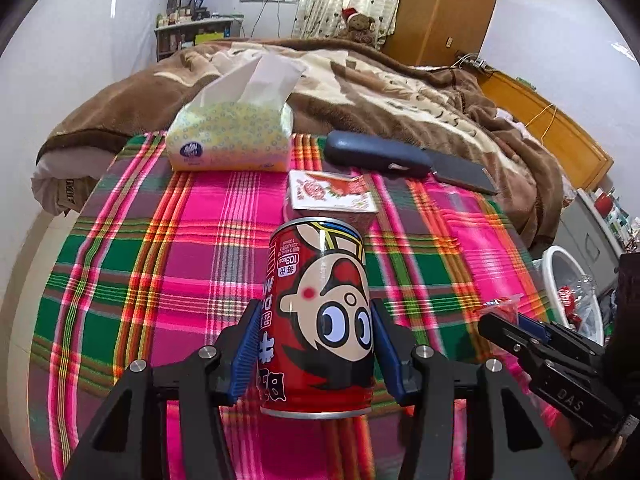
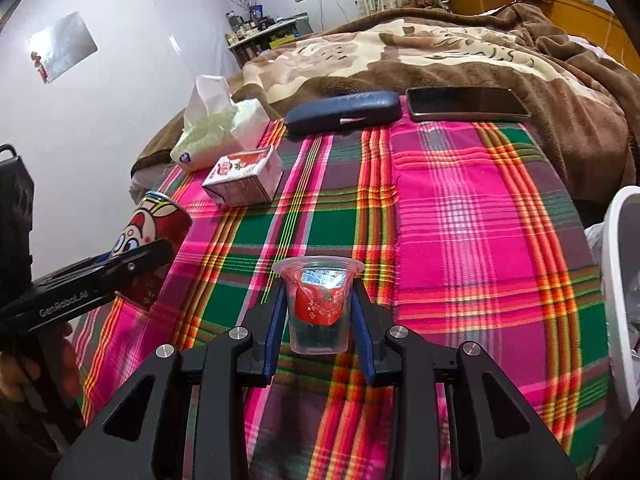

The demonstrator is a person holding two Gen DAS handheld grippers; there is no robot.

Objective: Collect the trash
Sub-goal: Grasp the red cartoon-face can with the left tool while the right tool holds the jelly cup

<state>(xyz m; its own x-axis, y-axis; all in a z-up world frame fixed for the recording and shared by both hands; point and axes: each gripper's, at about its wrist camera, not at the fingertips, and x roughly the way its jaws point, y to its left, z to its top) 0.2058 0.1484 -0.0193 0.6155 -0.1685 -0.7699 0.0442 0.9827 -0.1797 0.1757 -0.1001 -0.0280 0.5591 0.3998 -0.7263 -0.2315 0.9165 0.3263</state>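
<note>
Left claw (image 1: 314, 344): its blue pads (image 1: 244, 354) press both sides of an upright red metal drink can printed with a cartoon face (image 1: 318, 312), pinching it; the can appears lifted just clear of the pink, green and orange plaid cloth (image 1: 160, 264) covering the bed. Right claw (image 2: 318, 314): pads pinch a small clear plastic cup with a torn red foil lid folded inside (image 2: 318, 300), held upright above the same cloth. Beyond the can lies a small red-and-white paper carton (image 1: 332, 194) on its side; behind it, a dark blue hard-shell glasses case (image 1: 376, 154) with a black smartphone (image 1: 464, 176) just beside it, and to the left a soft yellow-patterned tissue pack (image 1: 230, 136) with a tissue standing out. All rest on the cloth at the edge of a brown and cream blanket (image 1: 400, 88). A white round plastic bin with a clear liner (image 1: 556, 272) stands off the bed's right side, holding some red scraps.
</note>
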